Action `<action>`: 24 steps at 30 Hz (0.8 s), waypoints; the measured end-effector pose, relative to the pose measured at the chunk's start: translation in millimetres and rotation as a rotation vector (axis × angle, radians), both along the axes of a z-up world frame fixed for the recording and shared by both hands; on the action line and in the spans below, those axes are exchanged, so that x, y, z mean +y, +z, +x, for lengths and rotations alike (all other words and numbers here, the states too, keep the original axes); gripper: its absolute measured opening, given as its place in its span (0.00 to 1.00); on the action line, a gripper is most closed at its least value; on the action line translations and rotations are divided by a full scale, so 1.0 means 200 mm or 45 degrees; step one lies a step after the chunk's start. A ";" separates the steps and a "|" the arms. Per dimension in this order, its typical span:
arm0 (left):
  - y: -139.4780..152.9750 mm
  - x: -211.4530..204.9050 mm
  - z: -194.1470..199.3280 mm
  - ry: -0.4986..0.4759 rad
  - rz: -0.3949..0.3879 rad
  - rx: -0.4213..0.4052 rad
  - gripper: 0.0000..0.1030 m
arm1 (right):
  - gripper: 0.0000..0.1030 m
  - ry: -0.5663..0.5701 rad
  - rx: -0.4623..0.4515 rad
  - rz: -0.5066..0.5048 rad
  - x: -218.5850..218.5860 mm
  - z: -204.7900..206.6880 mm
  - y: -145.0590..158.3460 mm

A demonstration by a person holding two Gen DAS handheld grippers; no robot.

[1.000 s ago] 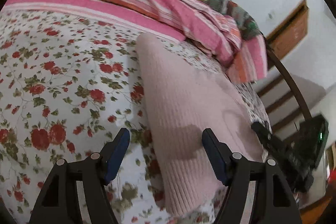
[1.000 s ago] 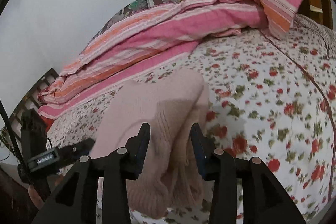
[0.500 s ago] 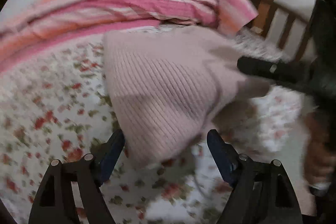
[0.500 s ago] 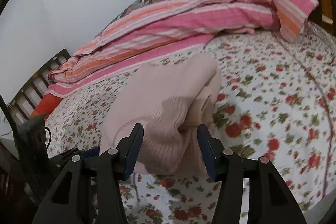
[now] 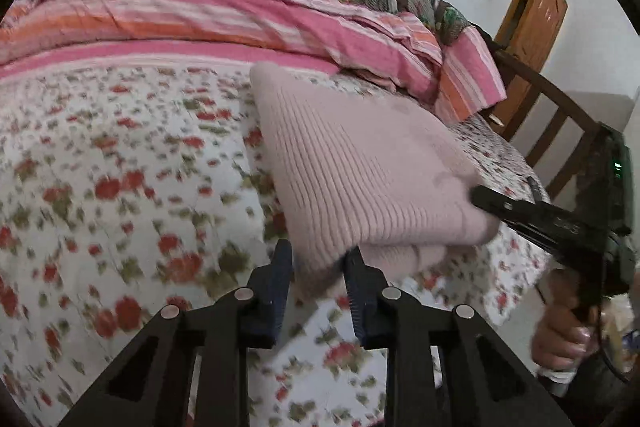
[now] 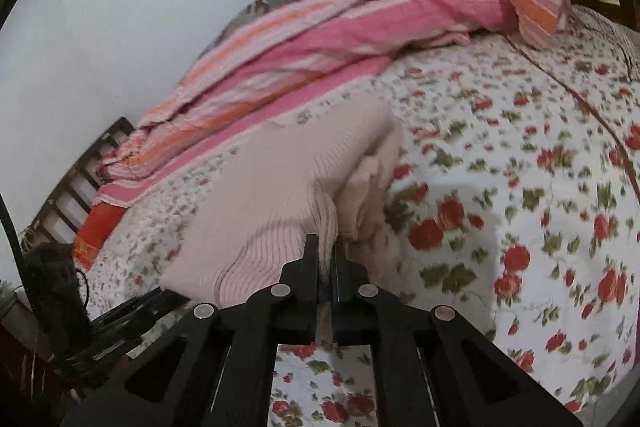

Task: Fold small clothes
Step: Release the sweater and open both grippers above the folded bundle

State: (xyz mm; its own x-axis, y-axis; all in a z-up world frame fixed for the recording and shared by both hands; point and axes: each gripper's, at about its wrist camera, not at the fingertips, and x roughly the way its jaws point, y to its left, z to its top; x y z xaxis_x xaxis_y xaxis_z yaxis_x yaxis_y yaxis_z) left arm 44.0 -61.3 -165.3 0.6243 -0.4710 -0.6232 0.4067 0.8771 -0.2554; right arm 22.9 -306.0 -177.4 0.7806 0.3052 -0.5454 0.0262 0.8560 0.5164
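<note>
We see pink knit garment (image 5: 360, 179) folded on floral bed (image 5: 120, 187). Left gripper (image 5: 320, 267) fingers pinch near corner; right gripper (image 6: 326, 259) fingers clamp edge — pinched cloth hidden between them. Sheet print blurred.

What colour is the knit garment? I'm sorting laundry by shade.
Pale pink ribbed knit garment, clearest in the left wrist view.

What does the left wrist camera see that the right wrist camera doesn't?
Only the left wrist view shows the brown wooden door and the person's hand holding the other tool. Only the right wrist view shows a red-orange cloth by the bed rail. Both show the pink sweater, the flowered sheet and the striped blanket.
</note>
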 end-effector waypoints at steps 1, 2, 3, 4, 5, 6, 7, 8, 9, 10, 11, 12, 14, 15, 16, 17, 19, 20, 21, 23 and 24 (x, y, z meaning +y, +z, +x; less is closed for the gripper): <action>0.00 0.01 -0.01 -0.010 0.006 0.001 0.24 | 0.05 -0.007 0.006 -0.002 0.01 0.00 0.00; 0.01 0.02 -0.03 -0.014 0.011 -0.004 0.25 | 0.07 -0.004 0.010 -0.001 0.02 0.00 0.00; 0.02 0.04 -0.05 -0.016 0.015 -0.012 0.25 | 0.10 0.005 0.014 -0.002 0.02 0.00 0.01; 0.04 0.07 -0.07 -0.014 0.001 -0.024 0.25 | 0.13 0.013 0.014 -0.008 0.03 0.00 0.02; 0.06 0.10 -0.08 -0.009 -0.024 -0.038 0.27 | 0.16 0.014 0.008 -0.015 0.03 -0.01 0.03; 0.08 0.12 -0.07 -0.002 -0.054 -0.052 0.34 | 0.18 0.012 -0.002 -0.020 0.03 -0.02 0.04; 0.09 0.13 -0.07 0.001 -0.073 -0.060 0.40 | 0.25 0.012 -0.013 -0.018 0.03 -0.02 0.05; 0.13 0.13 -0.05 -0.001 -0.108 -0.066 0.51 | 0.32 0.011 -0.023 -0.009 0.04 -0.03 0.06; 0.15 0.11 -0.01 -0.007 -0.137 -0.064 0.51 | 0.33 0.013 -0.026 -0.003 0.04 -0.02 0.07; 0.16 0.09 0.02 -0.015 -0.151 -0.055 0.51 | 0.33 0.019 -0.021 0.001 0.05 0.00 0.06; 0.17 0.06 0.06 -0.026 -0.154 -0.039 0.51 | 0.33 0.026 -0.005 -0.003 0.07 0.02 0.06; 0.17 0.02 0.10 -0.021 -0.138 -0.023 0.51 | 0.33 0.036 0.021 -0.013 0.09 0.04 0.04; 0.14 -0.05 0.16 0.009 -0.082 0.018 0.50 | 0.05 0.063 0.059 -0.037 0.13 0.07 0.02; 0.09 -0.08 0.19 0.016 -0.035 0.065 0.48 | 0.05 0.084 0.048 -0.048 0.14 0.07 0.02; 0.04 -0.09 0.20 -0.003 -0.012 0.100 0.48 | 0.05 0.070 -0.006 -0.051 0.12 0.03 0.04; 0.00 -0.10 0.19 -0.029 0.001 0.128 0.48 | 0.04 0.028 -0.066 -0.046 0.09 -0.01 0.06; -0.11 -0.12 0.16 -0.086 0.012 0.189 0.48 | 0.04 -0.018 -0.081 -0.003 0.00 -0.05 0.04; -0.12 -0.12 0.15 -0.086 0.011 0.179 0.48 | 0.04 -0.047 -0.020 0.001 -0.03 -0.04 -0.02; -0.11 -0.11 0.13 -0.087 0.005 0.152 0.48 | 0.04 -0.061 0.039 -0.006 -0.04 -0.02 -0.08; -0.06 -0.10 0.12 -0.087 0.001 0.128 0.48 | 0.04 -0.057 0.100 -0.010 -0.03 0.01 -0.16; -0.02 -0.08 0.11 -0.074 -0.012 0.096 0.48 | 0.04 -0.068 0.095 -0.014 -0.03 0.00 -0.17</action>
State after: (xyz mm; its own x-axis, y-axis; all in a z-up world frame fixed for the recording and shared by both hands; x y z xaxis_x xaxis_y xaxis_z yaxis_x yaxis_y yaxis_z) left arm 65.3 -77.8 -169.8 0.5472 -0.5110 -0.6629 0.4361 0.8501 -0.2953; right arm 22.8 -311.9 -212.2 0.7525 0.2579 -0.6059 0.1100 0.8580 0.5018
